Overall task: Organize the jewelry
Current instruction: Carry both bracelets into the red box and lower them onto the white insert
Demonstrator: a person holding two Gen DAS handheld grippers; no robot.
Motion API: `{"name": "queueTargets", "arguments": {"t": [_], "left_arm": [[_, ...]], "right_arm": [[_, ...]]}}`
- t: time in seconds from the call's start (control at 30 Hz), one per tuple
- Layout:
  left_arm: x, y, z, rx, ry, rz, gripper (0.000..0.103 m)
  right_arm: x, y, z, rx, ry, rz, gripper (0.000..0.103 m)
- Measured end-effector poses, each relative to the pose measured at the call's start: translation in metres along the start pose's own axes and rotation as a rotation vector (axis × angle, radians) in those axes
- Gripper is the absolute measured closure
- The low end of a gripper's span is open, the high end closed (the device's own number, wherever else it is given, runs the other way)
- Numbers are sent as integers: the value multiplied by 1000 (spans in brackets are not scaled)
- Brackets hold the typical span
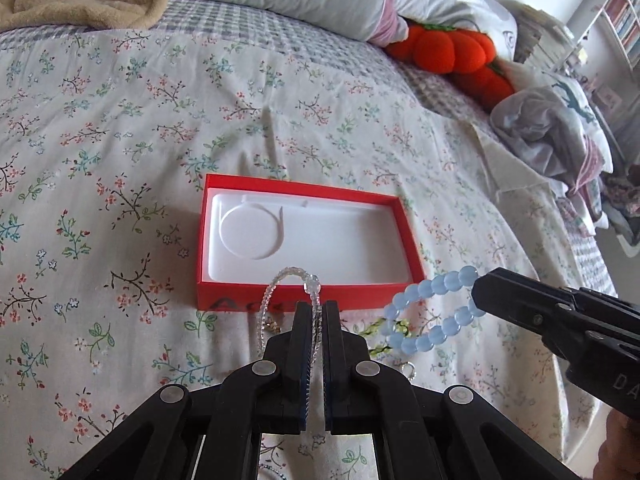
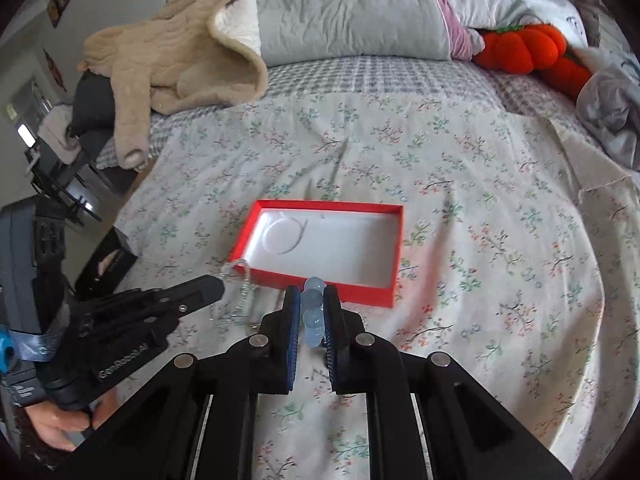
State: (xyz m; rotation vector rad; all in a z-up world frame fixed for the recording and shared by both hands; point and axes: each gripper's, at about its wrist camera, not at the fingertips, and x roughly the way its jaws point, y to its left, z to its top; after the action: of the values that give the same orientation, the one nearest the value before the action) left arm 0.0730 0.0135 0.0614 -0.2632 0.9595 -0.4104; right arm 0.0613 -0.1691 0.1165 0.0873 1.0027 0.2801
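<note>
On the bed, out ahead of my left gripper, the red box lies with its long axis running left to right across my line of reach, its near wall just beyond my fingertips and its white tray bare; my left fingers are pressed nearly together on the clear bead bracelet, whose loop stands up out of the grip and arches toward that near wall; so for this hand the drop lies straight forward and a little down, over the wall; coming in from the right, my right gripper pinches the blue bead bracelet, which hangs free above the floral cover, off the box's near right corner; a green beaded piece lies on the bed beneath it.

From the right wrist, my right fingers are closed on the blue bead bracelet, seen edge-on as a stack of beads between the pads; the red box sits directly ahead, near wall just past the beads, right half closest to me; my left gripper holds the clear bead bracelet at the box's near left corner; I judge both hands about equally near, each facing its own end of the tray.
</note>
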Motion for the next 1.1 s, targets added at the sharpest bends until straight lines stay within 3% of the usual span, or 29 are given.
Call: {"name": "queueTargets", "arguments": {"t": [0.07,0.17,0.27,0.47,0.67,0.83,1.1], "left_arm": [[3,0,-1,4,5,6,103],[6,0,-2,9,11,12,103],[6,1,-1,8,8,9,103],[1,-1,8,10,-34,-23,103],[8,-4,23,0,-93,-71,103],[32,4,30,-32,-98,-78,103],[57,35,35,-96,-62,31,103]], "right_arm": [[9,-6,0,17,31,-13,91],[25,-13,-3,8,69,-102,91],[31,-23,-4,53,94,-31,91],[22,-18,9,74,32,26,91],[25,-16,24,107,-8,31,91],[27,-18,35,132,-40,32,91],[36,-12,45,119,-69,26,91]]}}
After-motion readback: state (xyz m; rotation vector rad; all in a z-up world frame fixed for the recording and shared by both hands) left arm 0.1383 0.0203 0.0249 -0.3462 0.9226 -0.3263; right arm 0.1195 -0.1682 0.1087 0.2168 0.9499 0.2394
